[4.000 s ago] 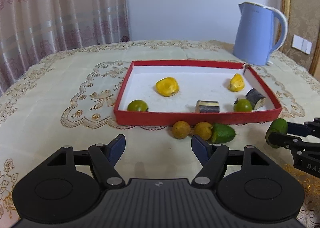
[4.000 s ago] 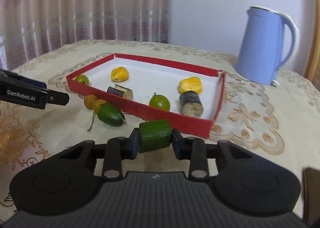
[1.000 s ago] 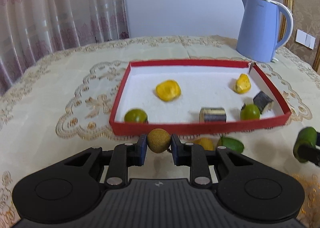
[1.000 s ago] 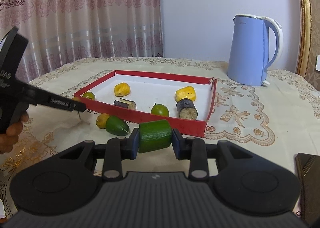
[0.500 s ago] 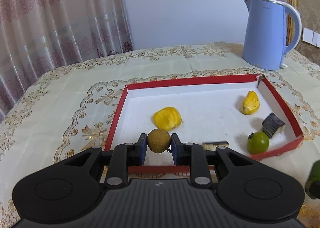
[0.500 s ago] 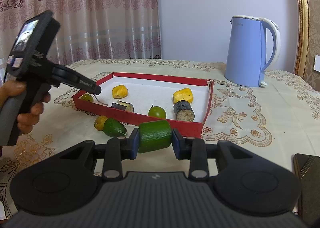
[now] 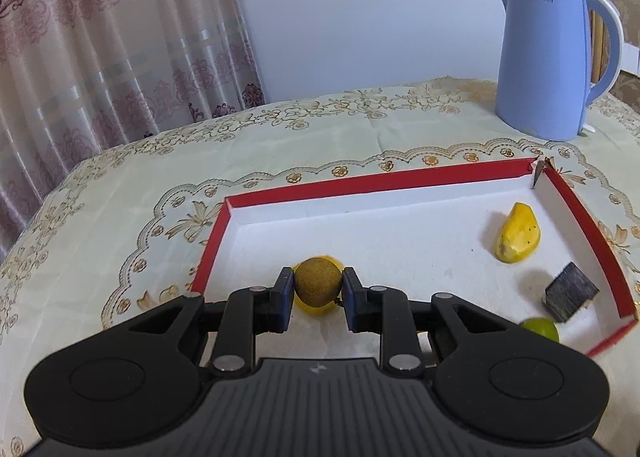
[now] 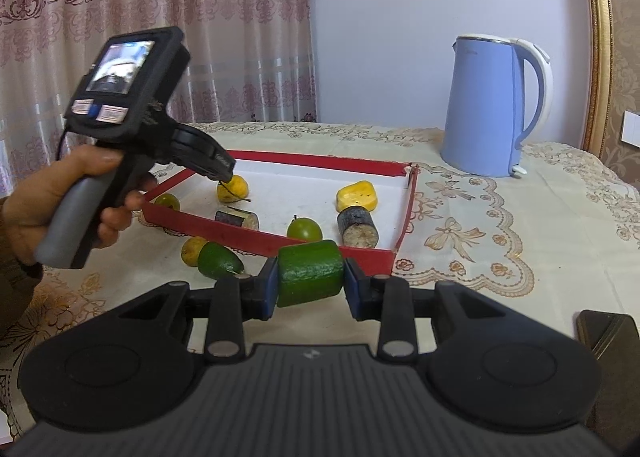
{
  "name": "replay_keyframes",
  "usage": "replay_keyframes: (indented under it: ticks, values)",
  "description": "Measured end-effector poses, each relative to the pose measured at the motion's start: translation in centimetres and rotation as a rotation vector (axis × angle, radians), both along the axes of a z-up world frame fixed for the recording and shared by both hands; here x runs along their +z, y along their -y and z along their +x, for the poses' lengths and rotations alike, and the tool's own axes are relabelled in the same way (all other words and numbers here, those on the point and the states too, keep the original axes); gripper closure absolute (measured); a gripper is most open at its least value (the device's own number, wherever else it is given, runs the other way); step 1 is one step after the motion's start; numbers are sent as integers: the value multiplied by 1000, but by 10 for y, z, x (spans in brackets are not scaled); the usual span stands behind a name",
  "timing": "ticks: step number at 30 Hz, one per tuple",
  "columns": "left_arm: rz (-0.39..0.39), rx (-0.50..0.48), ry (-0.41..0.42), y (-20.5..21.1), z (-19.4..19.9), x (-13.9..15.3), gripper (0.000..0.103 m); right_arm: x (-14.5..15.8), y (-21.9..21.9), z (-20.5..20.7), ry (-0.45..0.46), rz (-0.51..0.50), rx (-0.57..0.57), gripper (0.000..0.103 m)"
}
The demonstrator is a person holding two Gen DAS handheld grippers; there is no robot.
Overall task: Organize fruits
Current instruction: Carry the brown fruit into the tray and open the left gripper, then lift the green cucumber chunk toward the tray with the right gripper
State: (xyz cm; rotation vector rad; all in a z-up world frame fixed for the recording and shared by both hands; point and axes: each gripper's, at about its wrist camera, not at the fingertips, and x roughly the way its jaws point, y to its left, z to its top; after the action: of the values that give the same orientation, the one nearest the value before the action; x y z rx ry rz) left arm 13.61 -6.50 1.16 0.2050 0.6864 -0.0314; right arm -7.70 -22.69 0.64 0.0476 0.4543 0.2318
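My left gripper [image 7: 317, 285] is shut on a small round brown fruit [image 7: 318, 282] and holds it over the left part of the red tray [image 7: 376, 180], above a yellow fruit piece [image 7: 316, 308]. In the right wrist view the left gripper [image 8: 226, 175] hangs over the tray [image 8: 256, 233]. My right gripper [image 8: 310, 277] is shut on a green cucumber-like chunk [image 8: 311, 277], in front of the tray's near edge. The tray holds yellow pieces [image 7: 518, 233], a dark chunk [image 7: 570, 291] and a green round fruit [image 7: 540, 329].
A blue kettle [image 7: 548, 57] stands behind the tray's right corner. A yellow round fruit [image 8: 192, 251] and a green pointed fruit [image 8: 220, 261] lie on the tablecloth in front of the tray. A dark flat object [image 8: 608, 337] lies at the right. Curtains hang at the back left.
My left gripper closed on the brown fruit, lifted it from the tablecloth and carried it forward over the tray. My right gripper has kept its green chunk and barely moved.
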Motion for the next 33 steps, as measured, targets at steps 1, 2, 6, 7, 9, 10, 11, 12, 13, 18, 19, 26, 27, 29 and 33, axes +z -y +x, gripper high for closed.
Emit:
replay_keyframes:
  ticks: [1, 2, 6, 7, 9, 10, 11, 12, 13, 18, 19, 26, 27, 29, 33]
  values:
    - [4, 2, -4, 2, 4, -1, 78, 0, 1, 0, 0, -1, -3, 71]
    - [8, 4, -7, 4, 8, -3, 78, 1, 2, -1, 1, -2, -6, 71]
    - [22, 6, -15, 12, 21, -5, 78, 2, 4, -2, 4, -5, -15, 71]
    - [27, 3, -15, 14, 24, -6, 78, 3, 5, -2, 5, -5, -17, 71]
    - [36, 3, -15, 18, 29, -7, 78, 4, 6, -2, 5, -6, -21, 71]
    - [38, 4, -17, 19, 32, -8, 78, 4, 7, -2, 5, -7, -23, 71]
    - [37, 8, -22, 20, 35, -9, 78, 4, 7, -2, 5, -8, -25, 71]
    - [35, 9, -27, 21, 37, -9, 78, 4, 7, -2, 5, -8, -26, 71]
    - [31, 9, -32, 22, 40, -10, 78, 5, 7, -2, 5, -9, -27, 71]
    - [28, 11, -47, 26, 51, -14, 78, 6, 4, -2, 5, -13, -26, 71]
    - [24, 13, -53, 26, 53, -14, 78, 6, 4, -2, 5, -14, -25, 71]
    - [10, 8, -61, 28, 58, -16, 78, 5, 1, -1, -2, -16, -23, 71]
    - [16, 10, -61, 28, 58, -16, 75, 5, 2, -1, -2, -16, -25, 71]
    - [22, 7, -59, 28, 56, -15, 64, 5, 2, 0, -2, -14, -27, 71]
    - [42, 29, -1, 23, 44, -9, 36, 4, 2, 1, -1, -10, -27, 71]
